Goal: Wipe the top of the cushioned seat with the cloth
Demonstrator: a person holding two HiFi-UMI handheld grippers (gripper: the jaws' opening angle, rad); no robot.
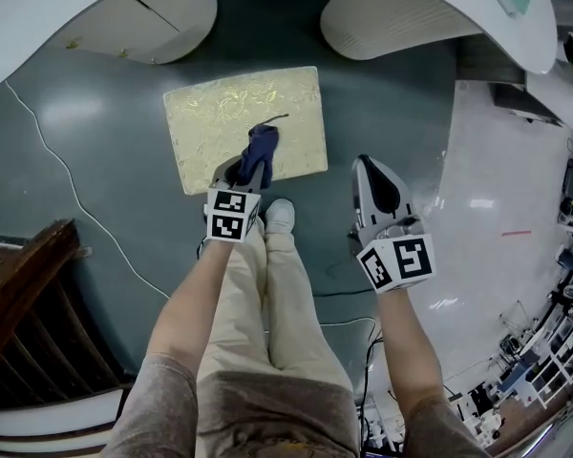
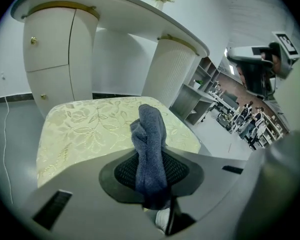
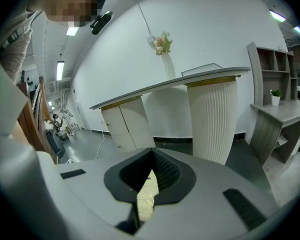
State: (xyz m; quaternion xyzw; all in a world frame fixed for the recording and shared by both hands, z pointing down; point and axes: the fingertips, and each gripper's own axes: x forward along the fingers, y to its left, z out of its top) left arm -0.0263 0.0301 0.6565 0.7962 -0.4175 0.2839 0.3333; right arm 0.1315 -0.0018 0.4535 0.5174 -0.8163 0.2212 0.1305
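While my left gripper (image 1: 255, 163) clamps the cloth (image 1: 261, 144) over the seat (image 1: 210, 122), my right gripper (image 1: 371, 166) hangs beside it. Its jaws are together, empty.

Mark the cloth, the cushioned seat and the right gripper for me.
cloth (image 1: 260, 149): head view, its bunched blue middle.
cushioned seat (image 1: 210, 113): head view, bare patterned top, left of the cloth.
right gripper (image 1: 368, 165): head view, the front tip where its jaws meet.

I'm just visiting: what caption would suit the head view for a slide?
Left gripper clamps a blue cloth over the gold-patterned cushioned seat; right gripper, holding nothing, hangs off to the side.
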